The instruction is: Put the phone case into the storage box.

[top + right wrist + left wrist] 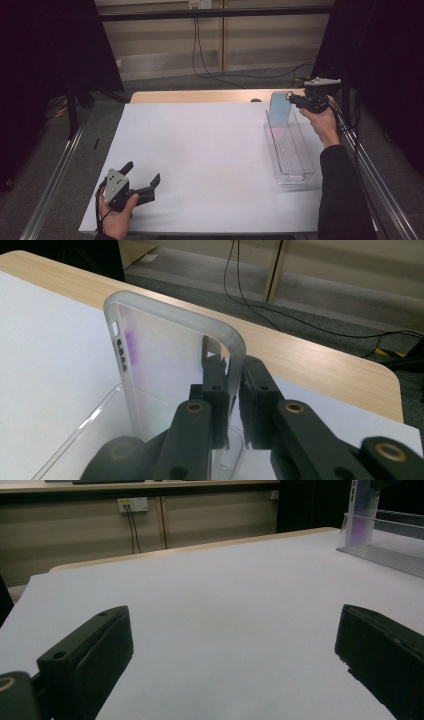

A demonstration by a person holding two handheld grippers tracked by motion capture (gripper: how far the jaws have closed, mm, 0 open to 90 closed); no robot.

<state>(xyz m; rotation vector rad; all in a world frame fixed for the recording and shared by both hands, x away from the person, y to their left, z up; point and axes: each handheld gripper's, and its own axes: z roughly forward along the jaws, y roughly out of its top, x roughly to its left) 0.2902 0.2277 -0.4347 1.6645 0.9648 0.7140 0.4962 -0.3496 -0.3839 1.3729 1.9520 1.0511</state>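
Observation:
A frosted, see-through phone case stands upright at the far end of a clear plastic tray on the right of the table. My right gripper is shut on the case's right edge. In the right gripper view the case rises in front, and the right gripper has one jaw behind the case's wall and one outside it. My left gripper rests low at the front left of the white sheet, open with nothing between its jaws. The left gripper view shows the left gripper wide apart, with the case far off at the right.
A white sheet covers the wooden table, whose bare far edge shows. Metal rails run along both sides. Cables trail over the floor beyond the table, and dark curtains hang at left and right.

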